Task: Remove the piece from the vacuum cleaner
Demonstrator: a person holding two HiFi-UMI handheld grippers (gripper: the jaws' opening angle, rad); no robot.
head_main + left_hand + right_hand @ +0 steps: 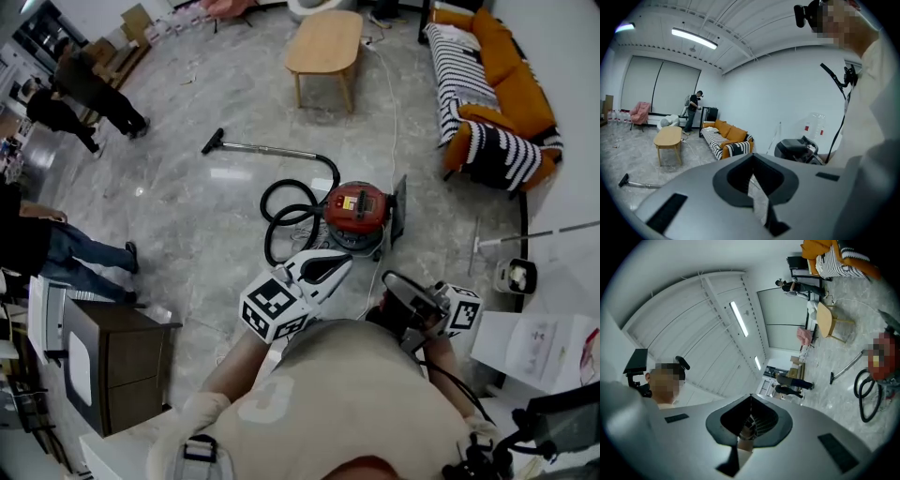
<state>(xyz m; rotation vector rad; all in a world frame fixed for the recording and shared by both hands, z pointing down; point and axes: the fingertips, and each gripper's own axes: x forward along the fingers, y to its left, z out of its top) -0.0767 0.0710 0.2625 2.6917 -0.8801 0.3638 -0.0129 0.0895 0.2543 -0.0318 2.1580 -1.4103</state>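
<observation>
We hold the left gripper and right gripper near our chest, jaws closed on nothing. Bare floor surrounds the red vacuum cleaner; sofa far right.

The vacuum cleaner stood upright on the grey marble floor. It was a rounded red canister on a dark base, with a yellow label on its top. A dark flat panel stood on edge against its right side, as the head view showed it. A black hose lay in loose loops on the floor just left of the canister. From the hose a slim metal wand lay flat, running up and to the left and ending in a black floor nozzle. Which part was the removable piece could not be determined.
</observation>
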